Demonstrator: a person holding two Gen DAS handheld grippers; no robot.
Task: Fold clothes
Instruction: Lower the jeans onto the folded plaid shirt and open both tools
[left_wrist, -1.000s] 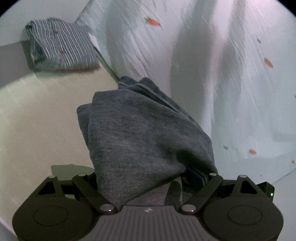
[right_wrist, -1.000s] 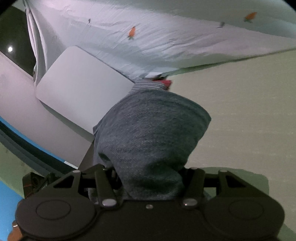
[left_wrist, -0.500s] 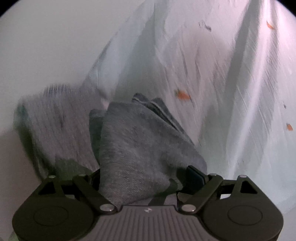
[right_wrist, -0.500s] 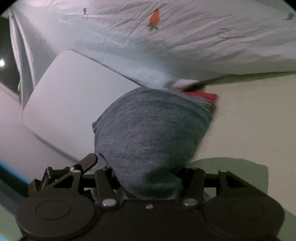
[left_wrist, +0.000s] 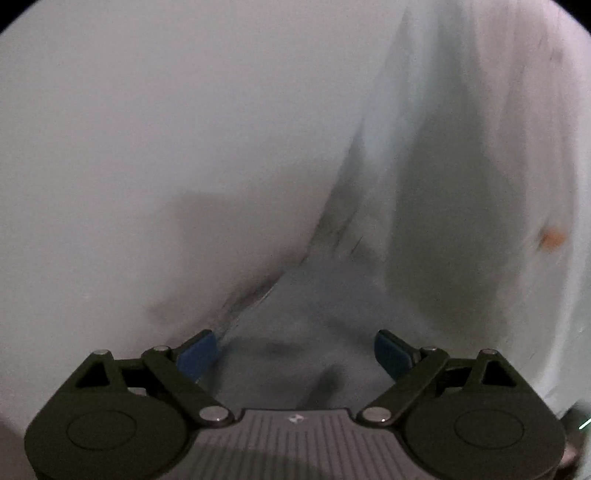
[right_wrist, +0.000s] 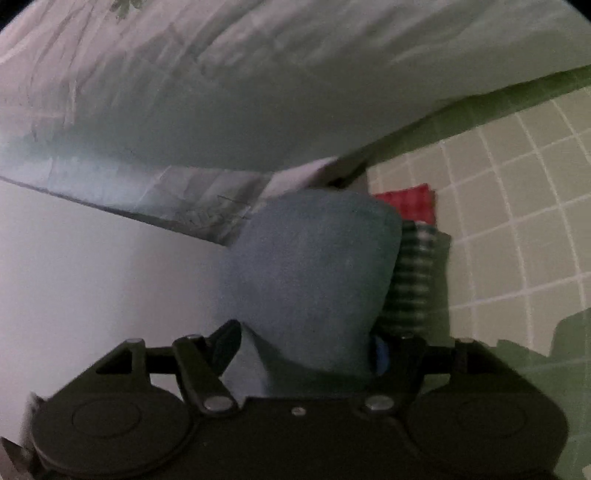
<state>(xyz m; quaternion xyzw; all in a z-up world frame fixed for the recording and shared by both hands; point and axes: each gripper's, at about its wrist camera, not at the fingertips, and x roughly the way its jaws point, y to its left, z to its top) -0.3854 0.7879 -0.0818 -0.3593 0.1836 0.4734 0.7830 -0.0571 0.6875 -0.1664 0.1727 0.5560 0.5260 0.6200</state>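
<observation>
Holding a bundle of grey-blue knit cloth (right_wrist: 310, 280) between its fingers, the right gripper (right_wrist: 303, 350) is closed down on it, with the blue pad of one finger just showing at the right edge of the cloth. The garment bulges up and forward from the jaws in a rounded, doubled-over lump, so it looks already folded at least once, though how neatly I cannot tell through the blur.

Just beyond and right of that lump lie a striped garment (right_wrist: 413, 280) and a red checked one (right_wrist: 406, 203), stacked close together on the green gridded mat (right_wrist: 517, 221) that covers the desk. They look like finished pieces set aside. Ahead of the gripper and above, a pale sheet with small printed carrots (right_wrist: 221, 92) hangs as a backdrop, and a white panel (right_wrist: 92, 277) fills the near left.

The left gripper (left_wrist: 295, 354) stands wide apart, both blue pads (left_wrist: 197, 354) in clear sight and nothing between them. Ahead of it I see only the blurred white surface (left_wrist: 147, 147) and the same pale sheet (left_wrist: 461, 184); no clothing shows in that view.

My reading: the grey-blue piece is folded and is near the stack in the right gripper's grip, with the left one clear of it. Setting it down on or beside the striped garment and releasing it is what seems left for this item. Whether more clothes wait elsewhere cannot be seen.
</observation>
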